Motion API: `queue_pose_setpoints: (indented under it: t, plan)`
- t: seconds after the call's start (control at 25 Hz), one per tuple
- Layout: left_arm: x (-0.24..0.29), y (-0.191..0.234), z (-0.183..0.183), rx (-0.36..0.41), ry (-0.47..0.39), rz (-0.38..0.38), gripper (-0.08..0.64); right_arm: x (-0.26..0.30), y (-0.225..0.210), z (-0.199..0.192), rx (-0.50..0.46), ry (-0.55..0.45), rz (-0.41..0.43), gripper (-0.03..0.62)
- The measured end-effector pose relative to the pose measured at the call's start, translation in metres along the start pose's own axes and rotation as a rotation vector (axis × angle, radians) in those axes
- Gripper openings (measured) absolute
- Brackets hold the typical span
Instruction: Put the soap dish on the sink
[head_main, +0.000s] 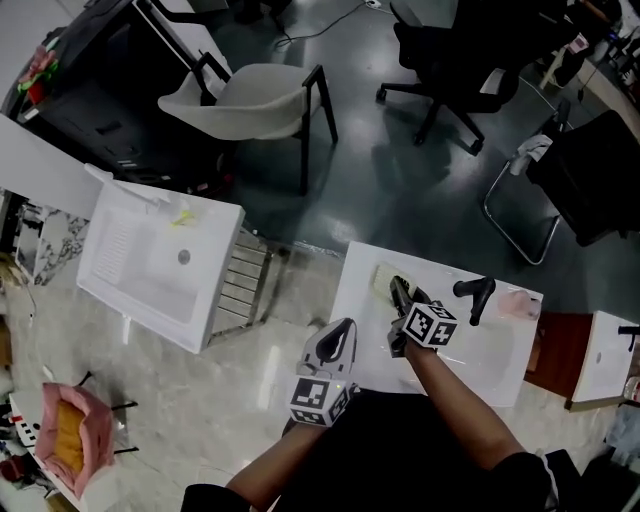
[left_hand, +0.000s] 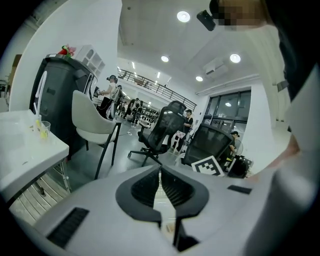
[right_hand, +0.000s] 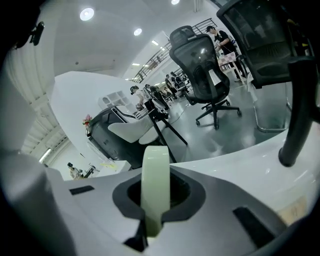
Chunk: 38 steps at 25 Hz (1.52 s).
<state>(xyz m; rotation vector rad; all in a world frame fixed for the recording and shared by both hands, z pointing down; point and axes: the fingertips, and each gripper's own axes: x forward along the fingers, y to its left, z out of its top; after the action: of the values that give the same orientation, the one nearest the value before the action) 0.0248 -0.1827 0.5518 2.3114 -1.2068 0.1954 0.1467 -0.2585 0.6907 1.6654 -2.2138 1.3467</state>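
Pale green plastic is showing between the jaws of the right hand-held gripper (right_hand: 155, 176), which is clamping the soap dish (right_hand: 153, 186) edge-on, its thin rim standing upright between the black pads. From the head view, this hand-held gripper is hanging over the far left part of the white sink (head_main: 497, 372), with the dish poking out beyond its tips toward the sink's far left corner; whether the dish is touching the sink's surface cannot be told. A black faucet (head_main: 474, 294) is standing just to the right of it along the far edge, and something pink and blurred (head_main: 517, 303) is lying near the far right corner. The left hand-held gripper (left_hand: 160, 181) is carrying nothing, its jaws pressing together, and it is hovering off the sink's near left corner, above the pale floor. Farther left, a second white sink (head_main: 150, 275) is sitting on a metal frame. Beyond it, a white chair (head_main: 250, 100) and a black office chair (head_main: 450, 55) are standing on the dark floor.
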Motion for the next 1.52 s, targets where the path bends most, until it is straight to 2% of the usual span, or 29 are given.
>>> queue_pose_setpoints:
  t: [0.28, 0.44, 0.6, 1.08, 1.32, 1.52]
  plan:
    - [0.003, 0.021, 0.005, -0.012, -0.011, -0.022, 0.02, 0.044, 0.002, -0.023, 0.078, 0.062, 0.017, 0.008]
    - [0.003, 0.033, 0.008, -0.014, -0.003, -0.032, 0.02, 0.059, -0.001, -0.022, 0.079, 0.077, -0.008, 0.008]
    - [0.0, 0.045, 0.006, -0.022, 0.008, -0.028, 0.02, 0.07, -0.01, -0.026, 0.144, 0.083, -0.011, 0.008]
    - [-0.003, 0.065, 0.012, -0.037, 0.0, -0.018, 0.02, 0.095, -0.017, -0.033, 0.153, 0.142, 0.038, 0.014]
    - [-0.002, 0.068, 0.008, -0.078, 0.01, -0.008, 0.02, 0.096, -0.027, -0.038, 0.13, 0.169, 0.006, 0.055]
    - [0.0, 0.068, 0.01, -0.081, 0.007, 0.004, 0.02, 0.094, -0.038, -0.034, 0.12, 0.167, -0.024, 0.08]
